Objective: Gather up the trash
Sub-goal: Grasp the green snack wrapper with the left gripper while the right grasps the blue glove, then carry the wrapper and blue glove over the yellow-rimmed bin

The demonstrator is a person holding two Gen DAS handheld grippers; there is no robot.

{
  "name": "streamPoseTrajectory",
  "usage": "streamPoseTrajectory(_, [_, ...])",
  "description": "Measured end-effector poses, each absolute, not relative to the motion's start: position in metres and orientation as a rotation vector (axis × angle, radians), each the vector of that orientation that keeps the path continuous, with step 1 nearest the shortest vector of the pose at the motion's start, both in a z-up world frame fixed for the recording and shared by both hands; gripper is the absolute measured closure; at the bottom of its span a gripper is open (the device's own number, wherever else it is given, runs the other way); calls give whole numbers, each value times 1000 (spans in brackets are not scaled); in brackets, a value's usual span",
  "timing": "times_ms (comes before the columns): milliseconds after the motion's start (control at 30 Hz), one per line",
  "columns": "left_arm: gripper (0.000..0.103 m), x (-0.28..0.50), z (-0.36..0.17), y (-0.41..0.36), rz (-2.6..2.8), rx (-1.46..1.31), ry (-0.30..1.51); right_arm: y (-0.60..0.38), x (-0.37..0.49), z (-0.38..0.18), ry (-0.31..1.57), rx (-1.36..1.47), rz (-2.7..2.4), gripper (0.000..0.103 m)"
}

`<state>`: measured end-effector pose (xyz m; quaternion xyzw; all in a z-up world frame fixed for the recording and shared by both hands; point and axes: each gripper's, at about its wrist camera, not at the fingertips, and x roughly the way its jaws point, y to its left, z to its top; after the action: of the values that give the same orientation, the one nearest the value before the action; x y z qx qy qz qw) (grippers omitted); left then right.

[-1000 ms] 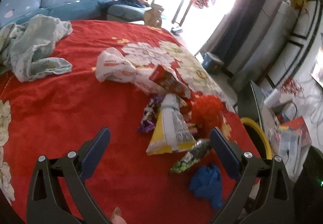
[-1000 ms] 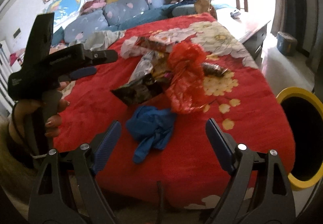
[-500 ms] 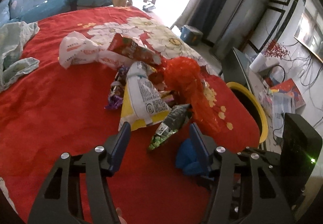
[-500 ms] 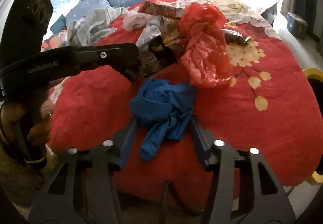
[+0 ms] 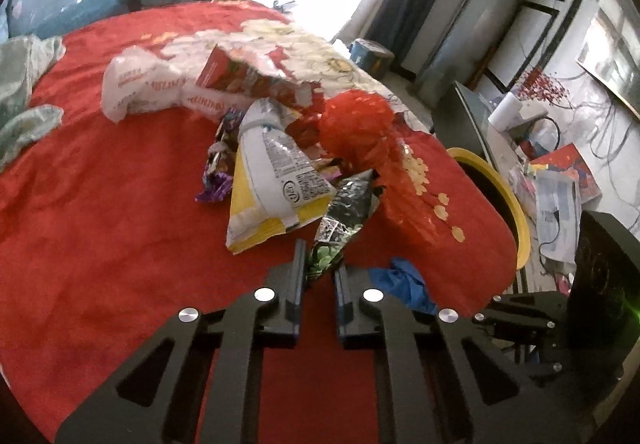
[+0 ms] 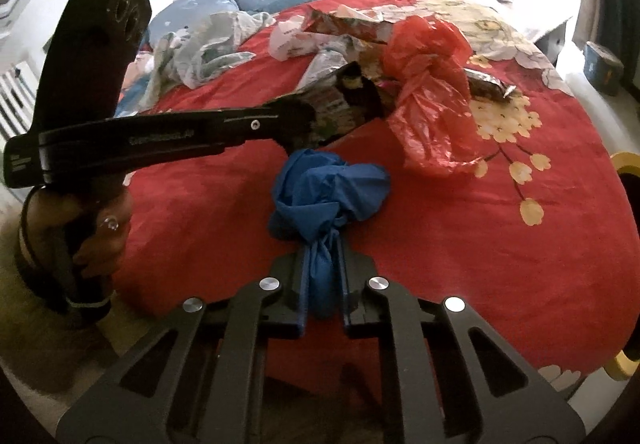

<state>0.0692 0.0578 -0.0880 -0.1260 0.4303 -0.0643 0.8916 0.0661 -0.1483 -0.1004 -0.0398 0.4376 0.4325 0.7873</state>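
On a red floral cloth-covered table (image 5: 100,224), the left gripper (image 5: 320,264) is closing, its jaws pinching the near end of a dark green crinkled snack wrapper (image 5: 348,212). The right gripper (image 6: 322,264) pinches the tail of a crumpled blue rubber glove (image 6: 328,192). A yellow-rimmed black bin (image 5: 508,204) stands beside the table.
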Motion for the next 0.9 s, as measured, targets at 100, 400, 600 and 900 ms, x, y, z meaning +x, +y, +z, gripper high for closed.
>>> streamPoseTrajectory(100, [94,66,-77,58,-139,-249,850,-149,63,-95,923,-87,941,96])
streamPoseTrajectory(400, [95,57,-51,66,-131,-284,756,-159,61,-77,864,-72,935,97])
streamPoseTrajectory(600, [96,51,-36,68,-125,-310,696,-172,68,-62,821,-43,912,97])
streamPoseTrajectory(900, [97,48,-22,60,-135,-313,659,-188,78,-51,787,-9,877,97])
